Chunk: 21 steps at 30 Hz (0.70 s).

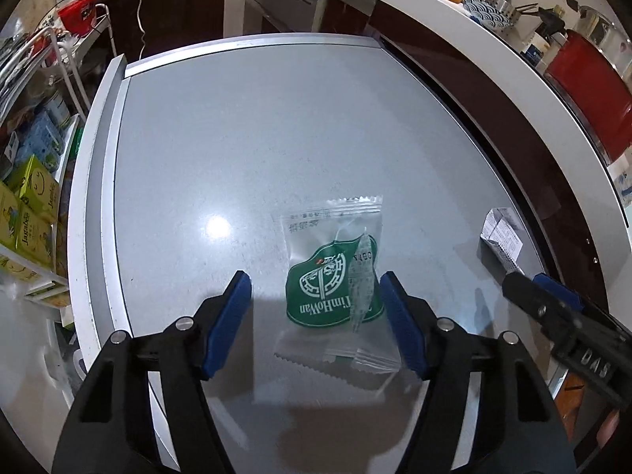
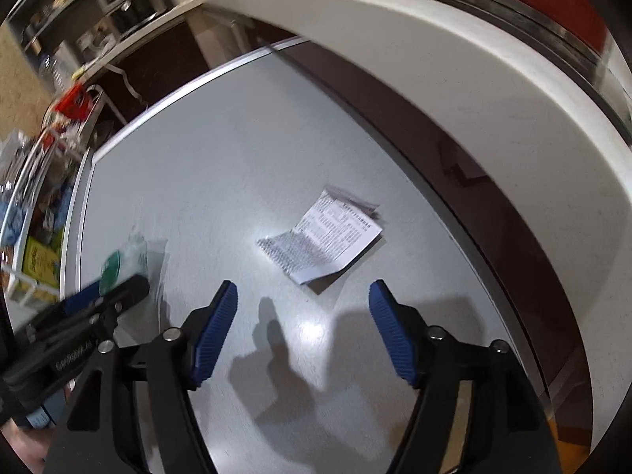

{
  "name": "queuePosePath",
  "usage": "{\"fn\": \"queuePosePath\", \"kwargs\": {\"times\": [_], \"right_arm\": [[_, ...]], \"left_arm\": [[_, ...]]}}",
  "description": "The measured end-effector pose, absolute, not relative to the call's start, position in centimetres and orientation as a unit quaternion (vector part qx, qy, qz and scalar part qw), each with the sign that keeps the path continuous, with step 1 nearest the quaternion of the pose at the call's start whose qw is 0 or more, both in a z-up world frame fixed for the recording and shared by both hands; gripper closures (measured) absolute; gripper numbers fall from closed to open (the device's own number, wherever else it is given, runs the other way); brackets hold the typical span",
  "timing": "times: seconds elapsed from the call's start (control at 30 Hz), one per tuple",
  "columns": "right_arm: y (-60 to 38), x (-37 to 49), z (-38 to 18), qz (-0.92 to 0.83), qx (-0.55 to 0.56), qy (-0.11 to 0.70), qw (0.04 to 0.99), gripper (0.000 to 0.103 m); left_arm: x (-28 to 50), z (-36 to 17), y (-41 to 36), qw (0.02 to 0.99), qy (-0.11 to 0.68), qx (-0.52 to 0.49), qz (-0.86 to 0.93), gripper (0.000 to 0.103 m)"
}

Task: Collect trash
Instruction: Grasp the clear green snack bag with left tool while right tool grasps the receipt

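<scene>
A clear plastic wrapper with a green logo (image 1: 330,288) lies flat on the grey tabletop (image 1: 237,138). My left gripper (image 1: 316,280) stands open over it, a blue pad on each side, neither pad touching it. A folded printed paper (image 2: 322,237) lies on the same tabletop, just ahead of my right gripper (image 2: 303,288), which is open with nothing between its fingers. In the left wrist view the paper (image 1: 501,237) is at the right, with the right gripper (image 1: 527,280) just below it. In the right wrist view the wrapper (image 2: 126,256) shows blurred at the left.
A white counter edge (image 1: 454,15) curves behind the tabletop, with a dark gap between them. A red pot (image 1: 584,87) and utensils stand on the counter. A wire shelf with green boxes (image 1: 31,205) stands off the left edge. A white cable (image 1: 136,4) hangs at the back.
</scene>
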State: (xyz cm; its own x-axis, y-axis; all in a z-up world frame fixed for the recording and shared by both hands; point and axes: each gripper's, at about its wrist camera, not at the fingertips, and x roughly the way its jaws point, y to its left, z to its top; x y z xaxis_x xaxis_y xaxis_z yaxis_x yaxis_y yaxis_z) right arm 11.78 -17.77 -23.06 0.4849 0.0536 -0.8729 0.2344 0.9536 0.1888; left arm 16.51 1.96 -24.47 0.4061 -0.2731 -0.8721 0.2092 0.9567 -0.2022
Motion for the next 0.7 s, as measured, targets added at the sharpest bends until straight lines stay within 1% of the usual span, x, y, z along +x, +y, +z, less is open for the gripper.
{"fn": "queuePosePath", "kwargs": {"times": [0.07,0.23,0.27,0.33,0.53,0.7], "right_arm": [[-17.4,11.9,-22.9,-0.057,0.134,0.503,0.852,0.034],[-17.1,12.6,-22.0,-0.108,0.150,0.493,0.850,0.034],[-16.9,13.1,-22.0,-0.120,0.141,0.492,0.850,0.034],[-16.3,14.1,-22.3,-0.136,0.122,0.494,0.850,0.029],[-15.6,15.9,-24.1,-0.156,0.075,0.514,0.840,0.029],[-17.4,13.8,-24.8,-0.143,0.106,0.523,0.834,0.029]], "left_arm": [[16.4,-24.5,2.1,0.838,0.525,-0.027,-0.145,0.040],[16.7,-24.7,2.3,0.838,0.525,-0.030,-0.143,0.040],[16.8,-24.7,2.2,0.838,0.525,-0.030,-0.143,0.040],[16.8,-24.7,2.1,0.838,0.525,-0.028,-0.146,0.040],[16.9,-24.8,1.7,0.838,0.524,-0.018,-0.151,0.040],[16.9,-24.8,1.9,0.837,0.523,-0.021,-0.157,0.040]]}}
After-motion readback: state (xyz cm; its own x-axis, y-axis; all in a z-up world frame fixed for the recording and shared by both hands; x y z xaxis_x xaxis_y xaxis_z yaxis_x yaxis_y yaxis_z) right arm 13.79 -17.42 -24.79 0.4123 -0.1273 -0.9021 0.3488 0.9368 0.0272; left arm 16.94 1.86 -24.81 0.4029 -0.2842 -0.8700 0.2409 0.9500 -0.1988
